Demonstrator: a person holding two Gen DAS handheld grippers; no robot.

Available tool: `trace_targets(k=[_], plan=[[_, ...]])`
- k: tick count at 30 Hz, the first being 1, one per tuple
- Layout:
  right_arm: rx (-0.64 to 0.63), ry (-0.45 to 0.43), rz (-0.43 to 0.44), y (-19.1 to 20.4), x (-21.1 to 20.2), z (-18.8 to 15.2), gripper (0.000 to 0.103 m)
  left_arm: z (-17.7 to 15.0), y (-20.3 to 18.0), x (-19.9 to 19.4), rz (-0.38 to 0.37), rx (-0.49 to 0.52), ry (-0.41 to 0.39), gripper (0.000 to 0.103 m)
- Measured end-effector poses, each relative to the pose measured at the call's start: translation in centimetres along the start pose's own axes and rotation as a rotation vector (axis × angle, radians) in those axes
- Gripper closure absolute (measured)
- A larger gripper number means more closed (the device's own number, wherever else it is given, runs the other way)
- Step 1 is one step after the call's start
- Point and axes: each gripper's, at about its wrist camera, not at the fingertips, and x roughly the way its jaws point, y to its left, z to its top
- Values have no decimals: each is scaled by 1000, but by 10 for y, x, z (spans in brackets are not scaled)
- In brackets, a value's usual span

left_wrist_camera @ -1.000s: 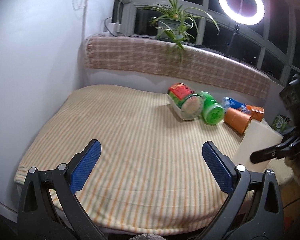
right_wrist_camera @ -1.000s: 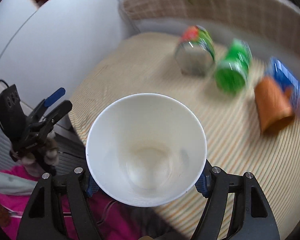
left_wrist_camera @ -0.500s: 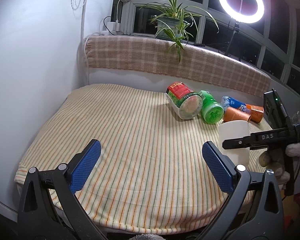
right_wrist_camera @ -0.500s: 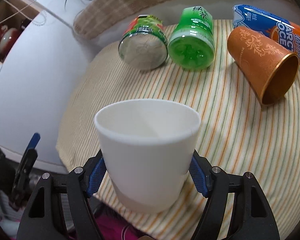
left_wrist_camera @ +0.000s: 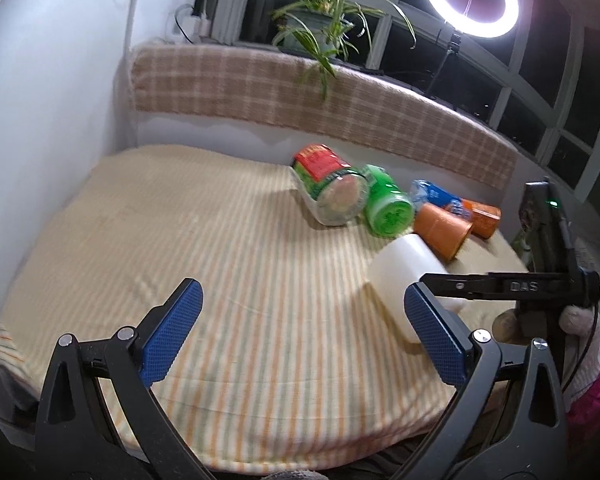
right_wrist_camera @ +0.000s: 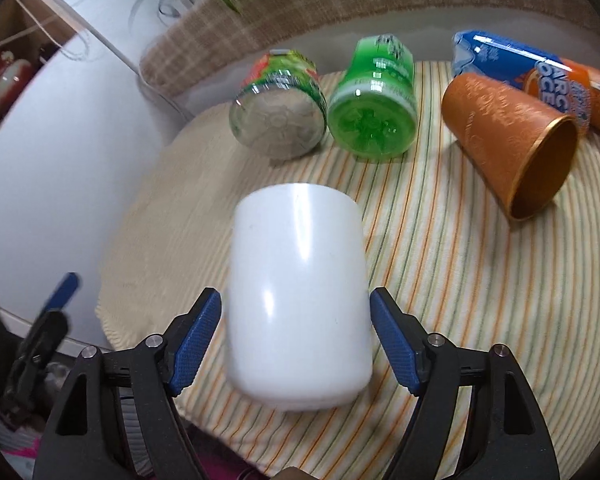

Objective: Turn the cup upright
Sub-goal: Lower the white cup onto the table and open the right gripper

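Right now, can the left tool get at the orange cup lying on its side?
Probably not directly: the white cup and the right tool sit between the open left tool and the orange cup.

A plain white, glossy cup [right_wrist_camera: 298, 296] is seen between the two blue pads of the right tongs [right_wrist_camera: 296, 344], its smooth side wall turned toward the camera. It appears tilted, with one end near the tongs and the other pointing away; which end is the mouth cannot be told. Small gaps are seen between the pads and the wall. From the left tongs [left_wrist_camera: 300, 336], the cup [left_wrist_camera: 408, 276] is seen ahead to the right, over the striped cloth.
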Motion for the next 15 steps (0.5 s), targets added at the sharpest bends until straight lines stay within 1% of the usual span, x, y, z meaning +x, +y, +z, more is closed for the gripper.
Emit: trace_targets(k=[1,3,7,9,11,13,15], plan=[[4,-16,12,-1,-8,-3,26,1,-2,3,-12,-8,11,1],[15,-50,20,-3,-23,-9,26,3,-5,11,-53,-29,45,7],[52,-123,6,-13,-53,-24,26,6,-12,30,-153,-94,130,8],[75,-151,-3,-18,-64,-32,26,8,-15,40,-220,-146,178,8],[95,-170,-17,-22,-73,-38,26,10,-16,53,-285,-216,226,8],[116,-184,-27,-27,-80,-43,26,11,-15,68,-348,-315,279,12],[135,-193,-28,-31,-86,-48,26,10,-13,80,-384,-401,320,21]])
